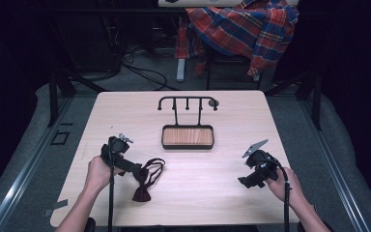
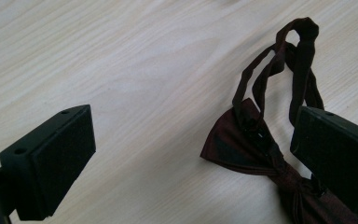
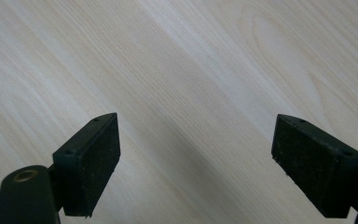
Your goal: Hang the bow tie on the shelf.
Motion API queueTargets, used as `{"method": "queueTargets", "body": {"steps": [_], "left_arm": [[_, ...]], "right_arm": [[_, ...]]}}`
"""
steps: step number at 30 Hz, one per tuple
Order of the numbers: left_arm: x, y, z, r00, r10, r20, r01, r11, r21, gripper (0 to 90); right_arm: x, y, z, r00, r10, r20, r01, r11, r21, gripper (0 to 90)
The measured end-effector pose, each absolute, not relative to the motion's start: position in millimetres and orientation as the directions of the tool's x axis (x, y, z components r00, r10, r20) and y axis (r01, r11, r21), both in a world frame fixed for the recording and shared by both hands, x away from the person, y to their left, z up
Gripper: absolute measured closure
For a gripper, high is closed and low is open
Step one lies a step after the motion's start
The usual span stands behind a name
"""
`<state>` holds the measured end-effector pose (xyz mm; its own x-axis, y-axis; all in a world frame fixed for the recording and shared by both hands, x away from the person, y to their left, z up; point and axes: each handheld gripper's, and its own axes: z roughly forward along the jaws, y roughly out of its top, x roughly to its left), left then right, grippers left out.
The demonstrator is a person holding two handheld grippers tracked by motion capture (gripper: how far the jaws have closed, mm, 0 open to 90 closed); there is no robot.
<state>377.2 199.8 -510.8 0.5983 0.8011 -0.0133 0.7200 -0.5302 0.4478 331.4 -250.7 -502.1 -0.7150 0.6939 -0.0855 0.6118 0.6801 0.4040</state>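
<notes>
A dark maroon bow tie with a looped strap lies on the light wooden table near its front left. My left gripper lies low beside it with jaws wide apart. In the left gripper view the bow tie lies flat between the jaws, close to the right-hand one, and neither pad presses on it. My right gripper rests open over bare wood at the front right. In the right gripper view the right gripper has nothing between its jaws.
A black wire stand with hooks rises behind a small wooden tray at the table's middle. A plaid shirt hangs on a chair beyond the far edge. Cables lie on the floor behind.
</notes>
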Motion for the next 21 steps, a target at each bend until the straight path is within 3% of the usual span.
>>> {"method": "queueTargets", "body": {"steps": [21], "left_arm": [[394, 176, -521, 0.658, 0.753, -0.008, 0.682, -0.591, 0.430, 0.6]], "right_arm": [[334, -251, -506, -0.739, 0.673, -0.004, 0.627, 0.691, 0.359, 15.7]]}}
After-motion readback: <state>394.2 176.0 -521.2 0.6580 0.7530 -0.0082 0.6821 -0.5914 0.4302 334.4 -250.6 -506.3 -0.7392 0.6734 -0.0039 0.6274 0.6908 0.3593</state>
